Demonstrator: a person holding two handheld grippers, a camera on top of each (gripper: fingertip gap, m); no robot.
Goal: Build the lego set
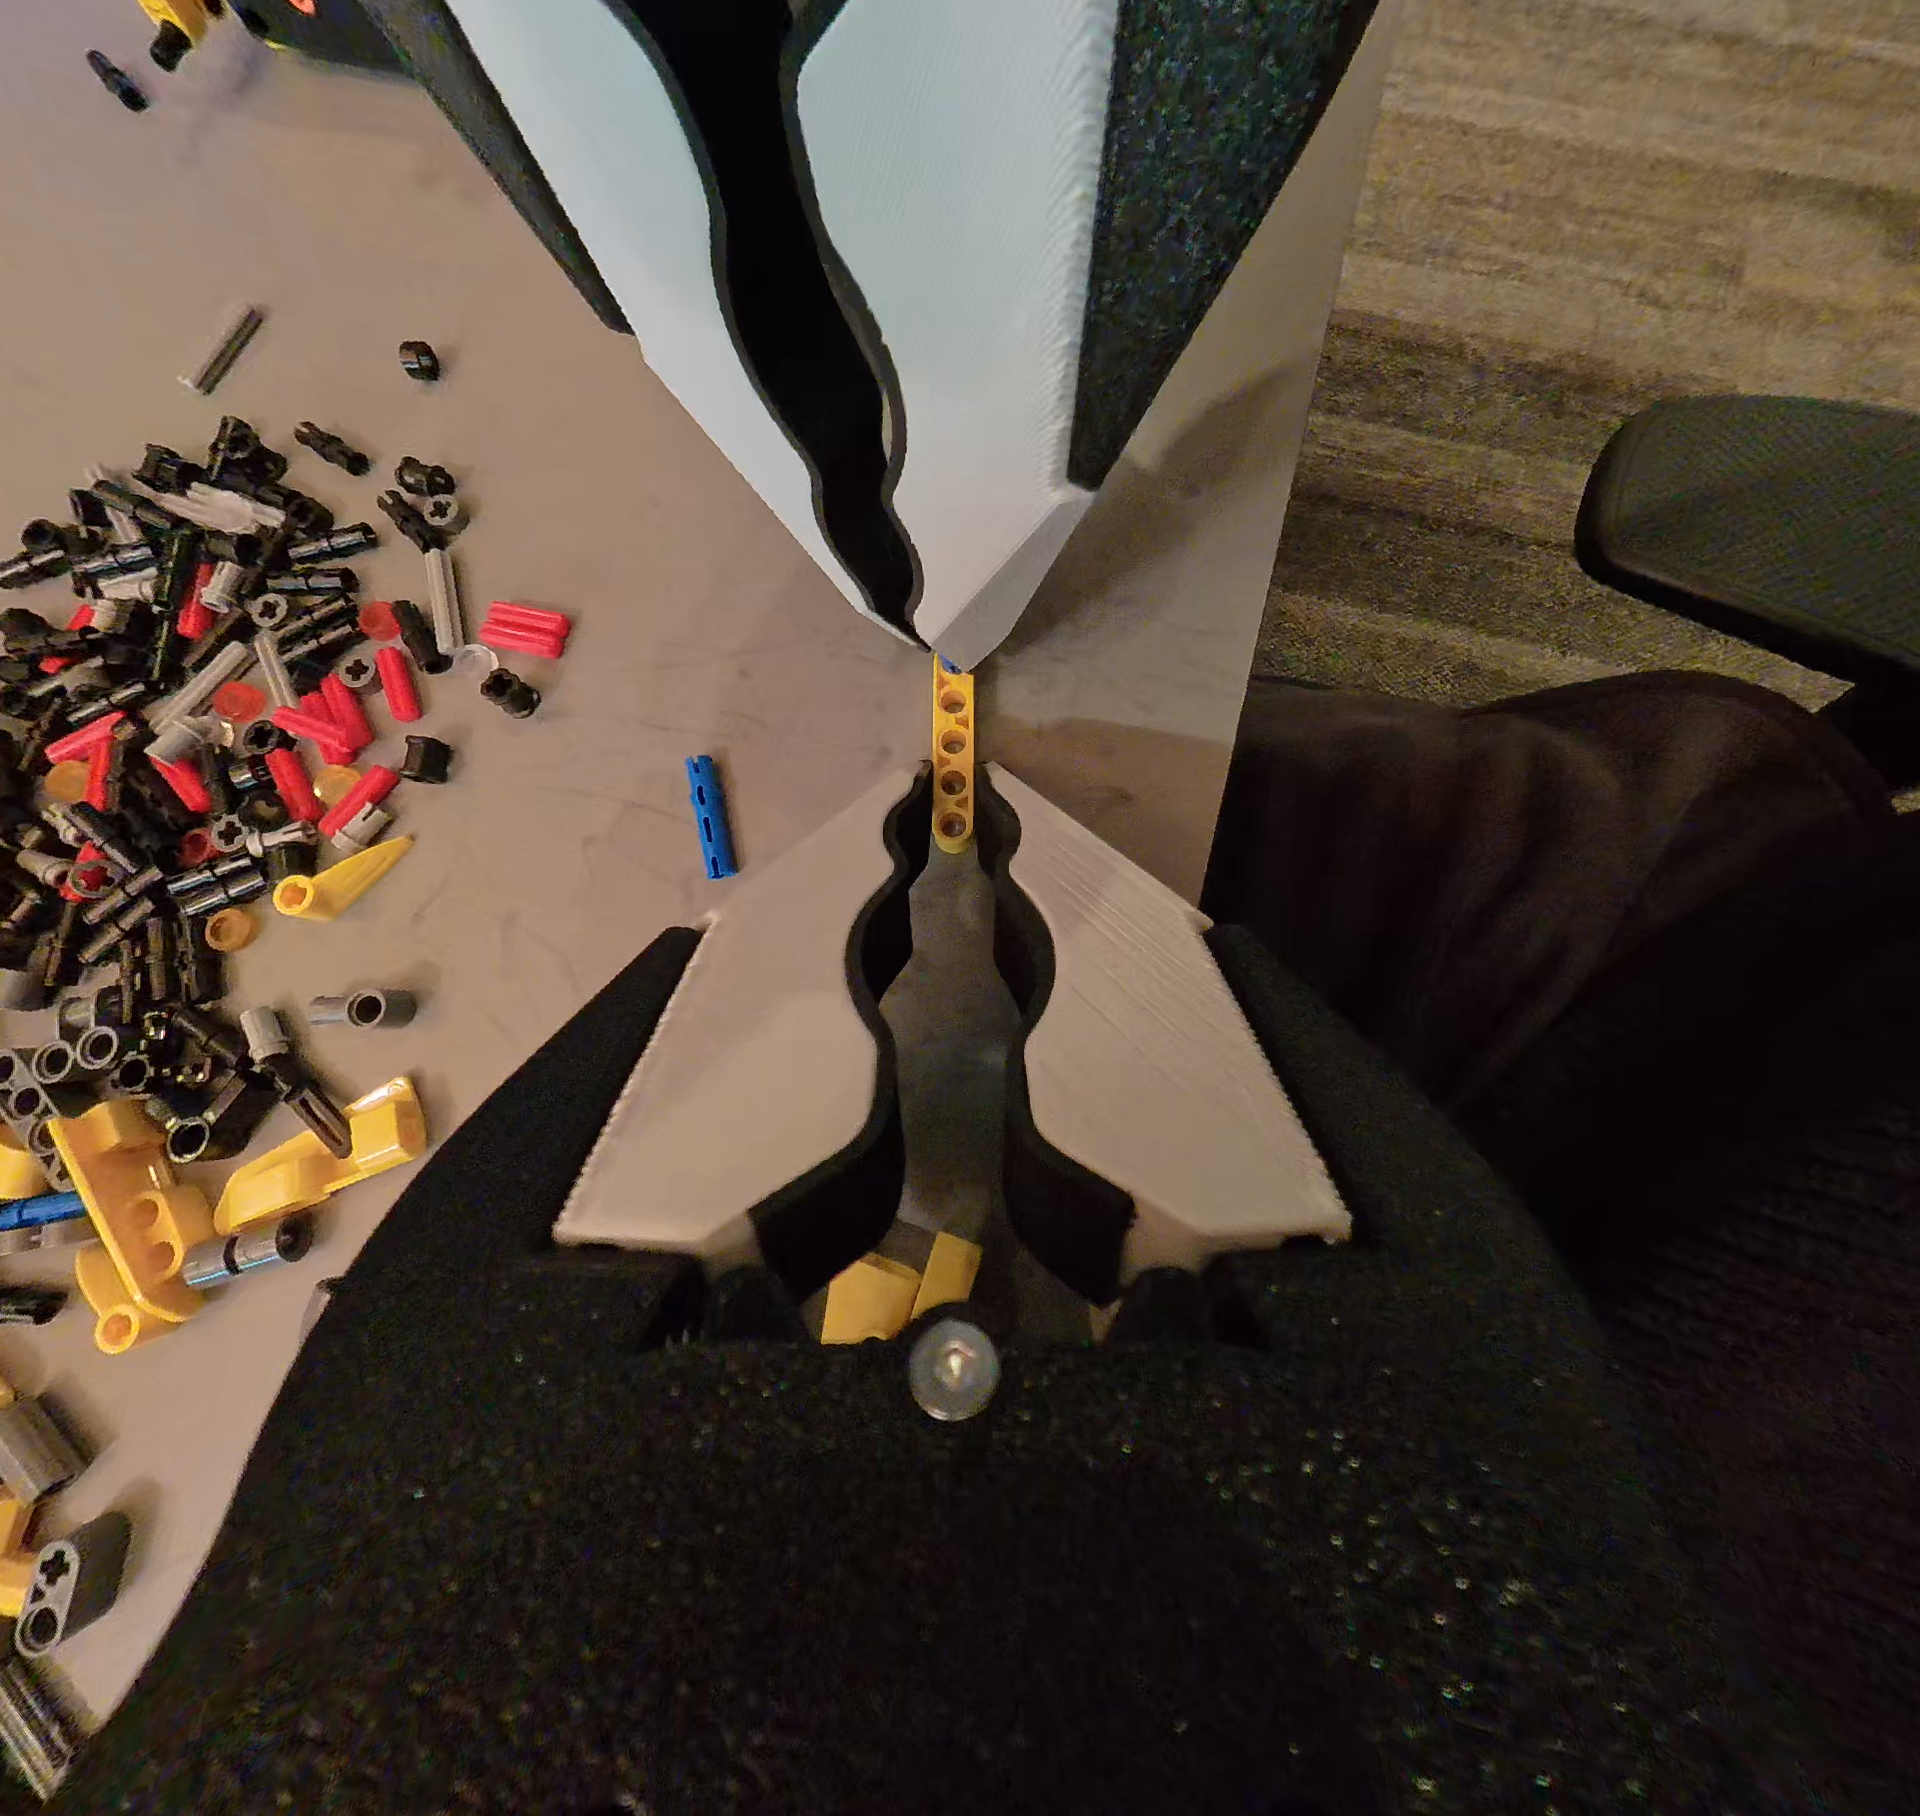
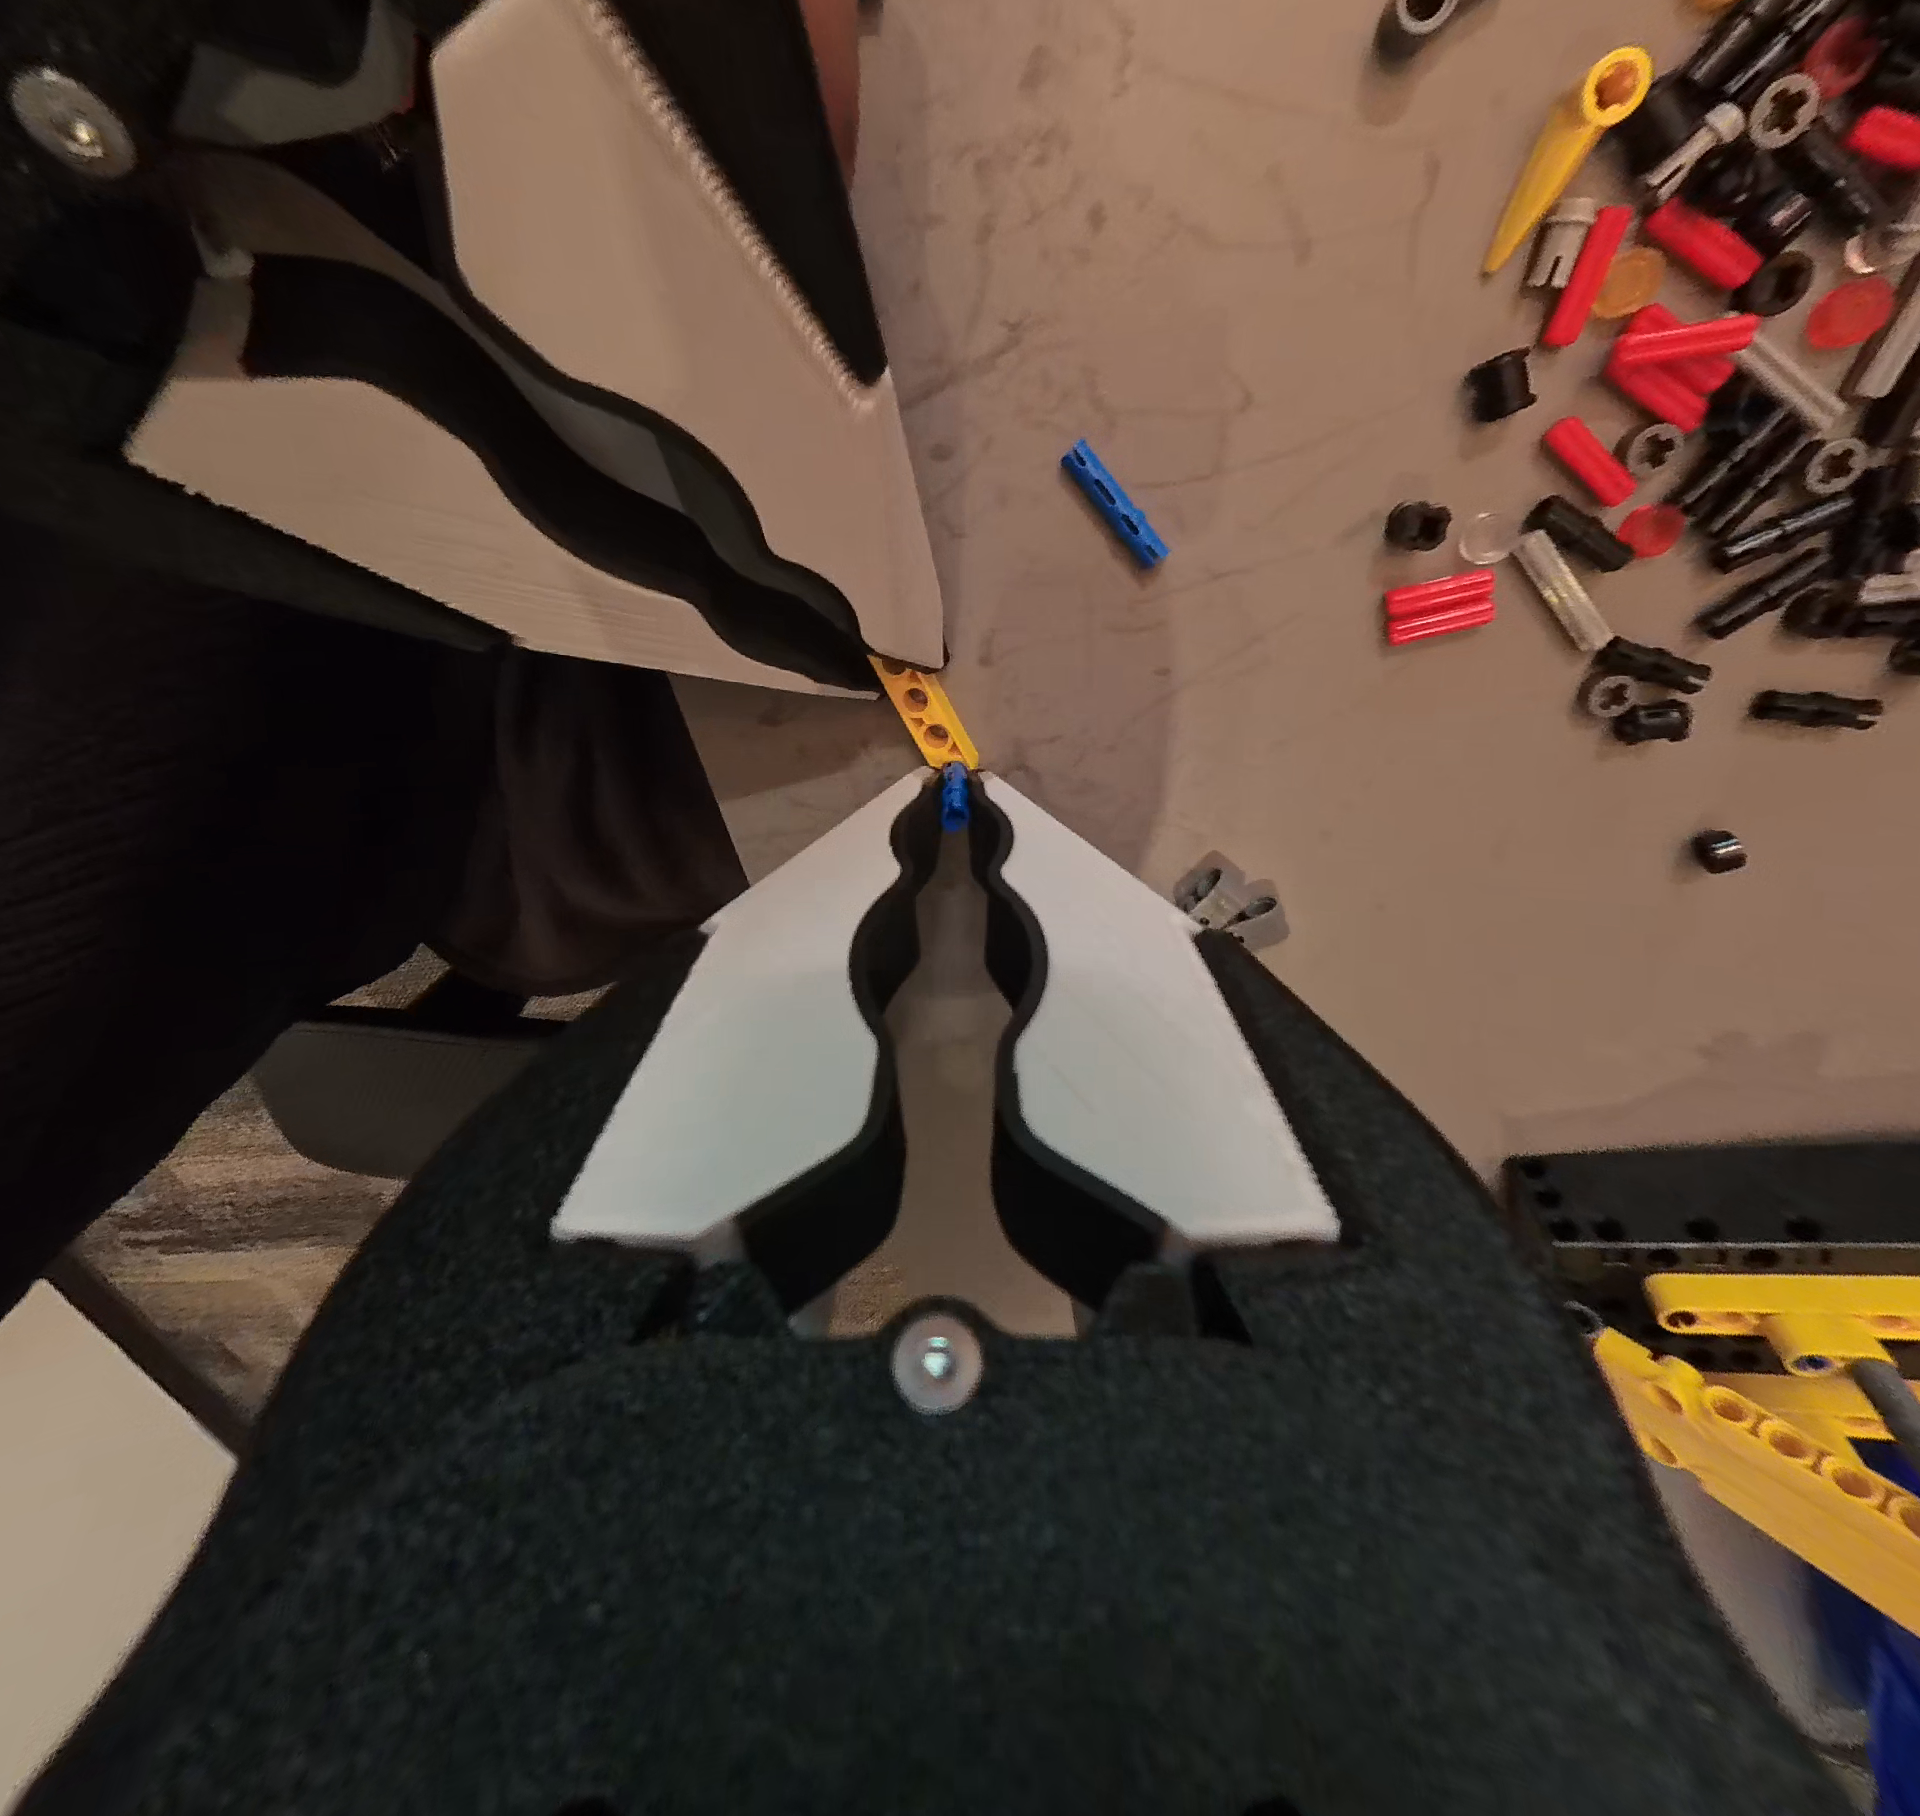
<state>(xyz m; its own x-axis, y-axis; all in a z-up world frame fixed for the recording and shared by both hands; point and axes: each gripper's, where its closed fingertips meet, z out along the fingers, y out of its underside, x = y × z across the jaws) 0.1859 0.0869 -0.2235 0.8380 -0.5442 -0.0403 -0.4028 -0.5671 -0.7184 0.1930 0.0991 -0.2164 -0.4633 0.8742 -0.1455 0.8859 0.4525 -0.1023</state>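
My left gripper [image 1: 954, 795] is shut on the near end of a small yellow beam with holes [image 1: 953, 738], held above the grey table. My right gripper [image 2: 953, 792] is shut on a small blue pin [image 2: 953, 798] and presses its tip against the beam's far end [image 2: 930, 712]. In the left wrist view the right gripper [image 1: 930, 639] comes down from above and meets the beam's top end. In the right wrist view the left gripper [image 2: 883, 670] comes in from the upper left, shut on the beam. The two grippers face each other tip to tip.
A loose blue pin [image 1: 712, 816] lies on the table [image 1: 623, 478], also in the right wrist view [image 2: 1114, 504]. A heap of black, red, grey and yellow building parts [image 1: 177, 727] lies to the left. A black and yellow built model [image 2: 1745, 1351] stands nearby. A dark-clothed leg [image 1: 1558, 935] and chair [image 1: 1766, 519] sit past the table edge. Less than 4 cm separates the two grippers' tips.
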